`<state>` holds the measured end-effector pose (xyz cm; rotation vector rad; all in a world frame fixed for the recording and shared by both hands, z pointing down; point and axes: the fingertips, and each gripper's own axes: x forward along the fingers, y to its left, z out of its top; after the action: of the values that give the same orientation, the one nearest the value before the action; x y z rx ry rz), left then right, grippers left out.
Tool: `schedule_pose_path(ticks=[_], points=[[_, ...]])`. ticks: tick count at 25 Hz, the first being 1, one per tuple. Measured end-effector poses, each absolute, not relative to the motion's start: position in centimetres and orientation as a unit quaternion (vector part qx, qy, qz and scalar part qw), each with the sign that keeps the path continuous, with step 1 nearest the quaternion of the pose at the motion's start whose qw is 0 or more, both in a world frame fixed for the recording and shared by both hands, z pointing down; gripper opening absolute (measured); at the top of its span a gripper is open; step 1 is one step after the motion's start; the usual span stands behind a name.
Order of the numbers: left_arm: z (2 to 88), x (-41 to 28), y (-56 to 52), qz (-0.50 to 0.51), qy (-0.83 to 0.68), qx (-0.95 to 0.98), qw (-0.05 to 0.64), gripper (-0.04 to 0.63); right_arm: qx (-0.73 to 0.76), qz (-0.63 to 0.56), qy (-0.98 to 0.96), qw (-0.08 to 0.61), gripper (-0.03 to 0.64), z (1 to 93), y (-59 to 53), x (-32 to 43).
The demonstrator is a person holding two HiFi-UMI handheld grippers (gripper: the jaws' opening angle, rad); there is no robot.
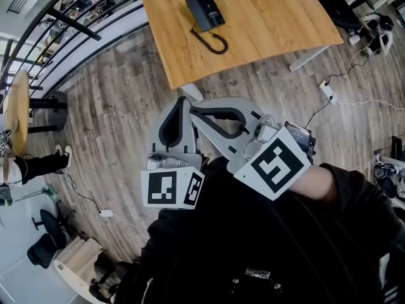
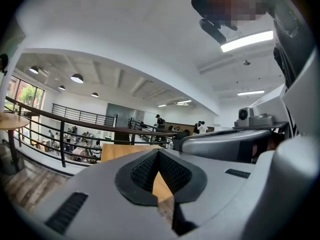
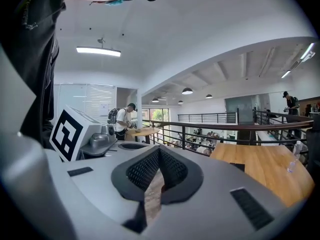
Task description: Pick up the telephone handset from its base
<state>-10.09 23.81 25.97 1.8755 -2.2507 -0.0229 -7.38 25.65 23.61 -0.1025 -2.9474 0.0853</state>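
Observation:
In the head view the black telephone [image 1: 205, 11] lies on the wooden table [image 1: 272, 18], far ahead of me, with its handset resting on the base. Its curly cord [image 1: 215, 43] loops toward the table's near edge. Both grippers are held close to my body, well short of the table. My left gripper [image 1: 183, 101] is shut with nothing between its pads. My right gripper [image 1: 193, 111] points across toward the left one, its pads also together and empty. The right gripper view shows the table [image 3: 270, 176] with a small dark shape [image 3: 239, 166], probably the telephone.
Wooden floor lies between me and the table. A metal railing [image 1: 69, 24] runs along the left, with a round table [image 1: 16, 109] beside it. A power strip [image 1: 328, 90] and cables lie on the floor at the right. People stand in the distance.

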Motion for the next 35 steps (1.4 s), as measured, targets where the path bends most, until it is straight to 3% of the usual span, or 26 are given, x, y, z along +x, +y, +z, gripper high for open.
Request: schedule_pose_path(ticks=[20, 35], points=[[24.8, -14.6, 14.7, 0.040, -0.811, 0.575, 0.101, 0.005, -0.144, 0.037, -0.987, 0.058, 0.017, 21.3, 16.8, -12.2], [26.5, -16.1, 4.6, 0.023, -0.821, 0.552, 0.144, 0.005, -0.156, 0.064, -0.984, 0.057, 0.017, 22.3, 6.2, -12.9]])
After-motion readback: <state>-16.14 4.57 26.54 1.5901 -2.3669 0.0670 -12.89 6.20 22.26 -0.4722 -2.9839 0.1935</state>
